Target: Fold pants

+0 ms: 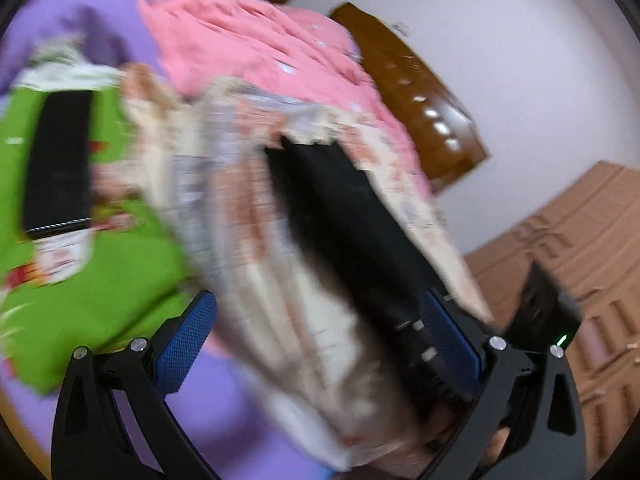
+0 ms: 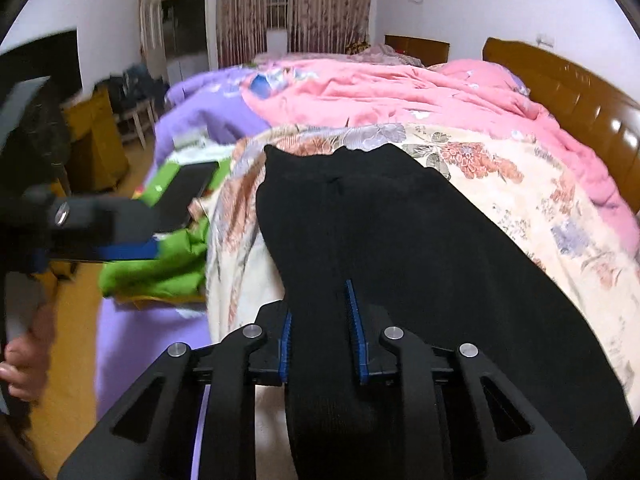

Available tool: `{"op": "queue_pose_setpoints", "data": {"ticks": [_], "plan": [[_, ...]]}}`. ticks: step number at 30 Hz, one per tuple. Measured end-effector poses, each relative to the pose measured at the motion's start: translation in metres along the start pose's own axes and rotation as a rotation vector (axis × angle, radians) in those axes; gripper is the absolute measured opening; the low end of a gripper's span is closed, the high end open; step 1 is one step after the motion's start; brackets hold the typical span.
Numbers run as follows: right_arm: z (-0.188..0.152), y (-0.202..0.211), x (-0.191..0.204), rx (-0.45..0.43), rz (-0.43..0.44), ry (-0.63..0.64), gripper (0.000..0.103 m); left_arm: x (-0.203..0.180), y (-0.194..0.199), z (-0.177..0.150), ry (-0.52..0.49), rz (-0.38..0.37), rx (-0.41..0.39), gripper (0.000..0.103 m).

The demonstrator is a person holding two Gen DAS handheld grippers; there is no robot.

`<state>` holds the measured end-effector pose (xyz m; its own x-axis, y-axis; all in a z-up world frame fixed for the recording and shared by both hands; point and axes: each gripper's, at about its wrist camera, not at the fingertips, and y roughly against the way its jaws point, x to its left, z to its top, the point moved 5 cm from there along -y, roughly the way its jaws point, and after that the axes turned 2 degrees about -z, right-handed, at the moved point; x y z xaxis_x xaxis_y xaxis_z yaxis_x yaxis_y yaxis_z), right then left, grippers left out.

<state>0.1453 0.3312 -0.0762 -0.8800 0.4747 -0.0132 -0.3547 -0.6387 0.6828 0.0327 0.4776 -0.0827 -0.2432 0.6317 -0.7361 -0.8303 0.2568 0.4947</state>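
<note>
The right gripper [image 2: 320,328] pinches the black pants [image 2: 400,232] on the flowery blanket [image 2: 520,184]. The left gripper [image 1: 316,344] is spread wide.

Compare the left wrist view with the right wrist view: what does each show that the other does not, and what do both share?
Only the left wrist view shows the brown patterned floor and the left tongs open. Only the right wrist view shows the curtained window, the doorway, and the right tongs pinching the black pants. Both show the pants, floral quilt, pink blanket, green cloth and wooden headboard.
</note>
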Motion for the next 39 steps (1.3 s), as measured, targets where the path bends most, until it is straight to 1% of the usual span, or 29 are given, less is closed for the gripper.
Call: {"op": "queue_pose_setpoints", "data": {"ticks": [1,2,3,4,6,7,10,11,12,13,14,15,16,17,19,20,21,22,24,25,26,27,28,29,31,35,39], "plan": [[0.001,0.001,0.0,-0.006,0.002,-0.003,0.024,-0.006,-0.011,0.006,0.01,-0.05,0.024,0.101],[0.001,0.001,0.001,-0.008,0.0,-0.001,0.024,-0.011,-0.022,0.012,0.028,-0.084,0.052,0.101],[0.001,0.001,0.002,-0.009,-0.002,0.003,0.024,-0.013,-0.031,0.015,0.041,-0.097,0.073,0.101],[0.001,0.001,0.002,-0.009,-0.003,0.005,0.024,-0.015,-0.046,0.02,0.067,-0.113,0.109,0.101],[0.002,0.001,0.002,-0.014,0.001,0.001,0.024,-0.016,-0.063,0.025,0.12,-0.14,0.151,0.101],[0.002,0.001,0.002,-0.018,0.004,-0.003,0.024,-0.016,-0.071,0.027,0.142,-0.161,0.166,0.101],[0.003,0.003,0.001,-0.03,0.008,-0.009,0.024,-0.013,-0.089,0.03,0.2,-0.19,0.186,0.098],[0.003,0.003,0.001,-0.031,0.008,-0.01,0.024,-0.013,-0.096,0.031,0.214,-0.212,0.19,0.089],[0.003,0.003,0.001,-0.032,0.008,-0.011,0.024,-0.013,-0.1,0.032,0.224,-0.216,0.192,0.076],[0.003,0.003,0.001,-0.033,0.009,-0.013,0.024,-0.012,-0.106,0.035,0.231,-0.203,0.191,0.072],[0.003,0.003,0.001,-0.034,0.01,-0.014,0.024,-0.01,-0.112,0.038,0.242,-0.202,0.193,0.063],[0.003,0.004,0.001,-0.028,0.016,-0.017,0.027,-0.007,-0.115,0.04,0.255,-0.206,0.195,0.053],[0.002,0.004,0.001,-0.019,0.021,-0.022,0.031,-0.003,-0.119,0.04,0.281,-0.205,0.195,0.05],[0.002,0.005,0.0,-0.001,0.025,-0.029,0.038,0.001,-0.12,0.04,0.303,-0.21,0.194,0.048],[0.002,0.014,-0.002,0.034,0.026,-0.042,0.085,0.005,-0.119,0.04,0.323,-0.222,0.188,0.048],[0.001,0.023,-0.005,0.029,0.011,-0.047,0.089,0.007,-0.119,0.038,0.325,-0.228,0.185,0.048],[0.0,0.039,-0.009,-0.007,-0.001,-0.044,0.09,0.007,-0.118,0.038,0.324,-0.238,0.183,0.05],[-0.003,0.049,-0.014,-0.018,-0.008,-0.045,0.09,0.007,-0.118,0.037,0.322,-0.258,0.176,0.05],[-0.013,0.063,-0.035,0.013,-0.056,-0.084,0.09,0.01,-0.118,0.038,0.328,-0.274,0.17,0.05],[-0.019,0.065,-0.045,0.029,-0.073,-0.105,0.09,0.011,-0.118,0.038,0.333,-0.284,0.165,0.048],[-0.029,0.064,-0.06,0.061,-0.093,-0.141,0.09,0.011,-0.117,0.038,0.33,-0.281,0.159,0.041],[-0.037,0.059,-0.072,0.095,-0.113,-0.18,0.09,0.012,-0.116,0.039,0.319,-0.268,0.152,0.031],[-0.047,0.053,-0.084,0.14,-0.134,-0.225,0.09,0.012,-0.113,0.04,0.304,-0.27,0.14,0.029],[-0.065,0.041,-0.097,0.221,-0.153,-0.286,0.091,0.012,-0.111,0.041,0.297,-0.28,0.124,0.026],[-0.065,0.044,-0.099,0.18,-0.134,-0.293,0.087,0.013,-0.105,0.045,0.266,-0.272,0.107,0.025],[-0.067,0.04,-0.091,0.205,-0.191,-0.235,0.088,0.011,-0.104,0.05,0.21,-0.238,0.113,0.025],[-0.068,0.039,-0.09,0.204,-0.203,-0.225,0.088,0.004,-0.106,0.057,0.162,-0.205,0.111,0.025]]}}
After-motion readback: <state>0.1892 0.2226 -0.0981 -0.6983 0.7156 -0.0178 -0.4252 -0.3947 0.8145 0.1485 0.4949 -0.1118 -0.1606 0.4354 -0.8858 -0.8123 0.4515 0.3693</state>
